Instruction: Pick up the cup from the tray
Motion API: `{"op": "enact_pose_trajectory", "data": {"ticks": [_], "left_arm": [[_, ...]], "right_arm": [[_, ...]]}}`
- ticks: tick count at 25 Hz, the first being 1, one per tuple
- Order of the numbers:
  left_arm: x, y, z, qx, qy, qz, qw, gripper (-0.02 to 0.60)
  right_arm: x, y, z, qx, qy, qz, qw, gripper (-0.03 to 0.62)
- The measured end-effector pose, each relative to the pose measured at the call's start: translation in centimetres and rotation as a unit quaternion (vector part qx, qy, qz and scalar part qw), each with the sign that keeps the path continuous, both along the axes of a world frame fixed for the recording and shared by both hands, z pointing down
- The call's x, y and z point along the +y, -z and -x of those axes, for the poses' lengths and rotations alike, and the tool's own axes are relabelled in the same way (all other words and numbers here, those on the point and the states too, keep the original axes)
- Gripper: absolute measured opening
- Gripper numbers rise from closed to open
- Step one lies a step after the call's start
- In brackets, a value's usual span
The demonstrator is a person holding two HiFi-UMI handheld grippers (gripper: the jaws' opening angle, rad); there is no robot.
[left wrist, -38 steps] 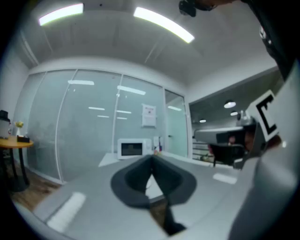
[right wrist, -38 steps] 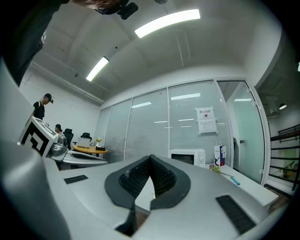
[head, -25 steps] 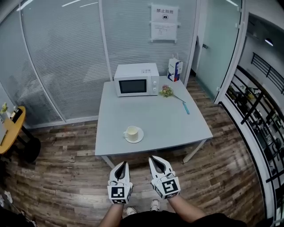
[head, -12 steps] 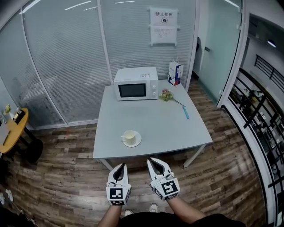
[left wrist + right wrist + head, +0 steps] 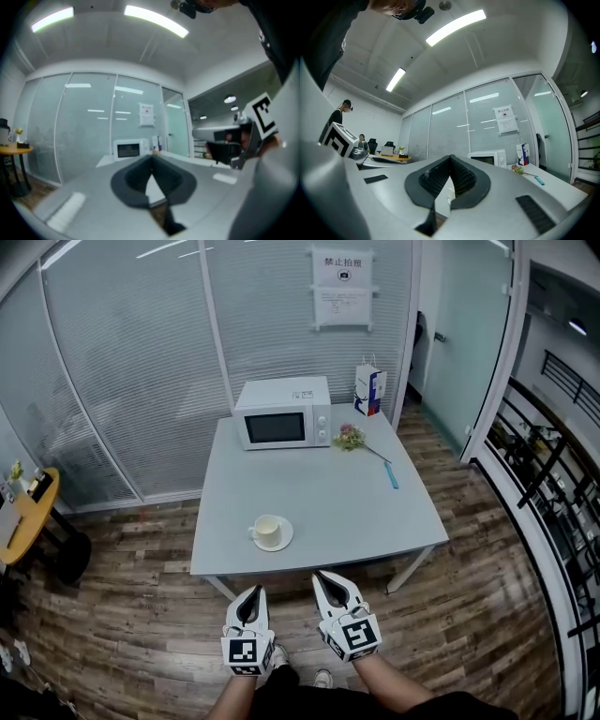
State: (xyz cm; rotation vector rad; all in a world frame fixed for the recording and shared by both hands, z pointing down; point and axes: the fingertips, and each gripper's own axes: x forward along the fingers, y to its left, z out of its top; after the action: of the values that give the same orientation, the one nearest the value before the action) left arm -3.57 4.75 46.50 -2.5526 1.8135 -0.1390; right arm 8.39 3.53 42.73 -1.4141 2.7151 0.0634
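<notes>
A cream cup (image 5: 267,528) stands on a white saucer (image 5: 282,540) near the front edge of a grey table (image 5: 347,502). Both grippers hang side by side over the wooden floor, just short of that edge and level with the tabletop. My left gripper (image 5: 253,592) is shut and holds nothing; the cup lies a little ahead of it and slightly to the right. My right gripper (image 5: 322,577) is shut too, and also holds nothing, to the right of the cup. In the gripper views the left gripper (image 5: 151,157) and the right gripper (image 5: 450,158) show dark pads pressed together.
At the table's far end stand a white microwave (image 5: 283,412), a paper bag (image 5: 369,388) and a small bunch of flowers (image 5: 352,437). A blue pen (image 5: 393,476) lies at the right. Glass walls close the back, a yellow round table (image 5: 23,512) is at left, a black railing (image 5: 553,493) at right.
The view has shifted with the person: table and cup now sit slightly further left in the picture. Both grippers stay shut, side by side, before the table's edge.
</notes>
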Motion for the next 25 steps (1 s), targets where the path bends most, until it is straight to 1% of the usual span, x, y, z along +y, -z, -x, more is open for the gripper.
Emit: {"op": "enact_pose_trajectory", "data": {"ticks": [8, 13, 19, 25], "left_arm": [[-4.9, -0.9, 0.2, 0.005, -0.02, -0.003, 0.9998, 0.006], [-8.7, -1.2, 1.6, 0.005, -0.031, 0.001, 0.9995, 0.006], [-13.5, -0.7, 3.5, 0.003, -0.044, -0.003, 0.999, 0.006], [-17.1, -1.2, 5.3, 0.013, -0.054, 0.0, 0.9984, 0.006]], "right_arm": [[-4.5, -0.5, 0.8, 0.02, -0.008, -0.001, 1.0, -0.011], [-8.2, -1.0, 2.3, 0.031, -0.012, 0.006, 0.999, -0.011], [-12.8, -1.1, 4.7, 0.03, -0.016, 0.006, 0.999, -0.011], [-16.3, -1.2, 7.1, 0.04, -0.022, 0.007, 0.999, -0.011]]}}
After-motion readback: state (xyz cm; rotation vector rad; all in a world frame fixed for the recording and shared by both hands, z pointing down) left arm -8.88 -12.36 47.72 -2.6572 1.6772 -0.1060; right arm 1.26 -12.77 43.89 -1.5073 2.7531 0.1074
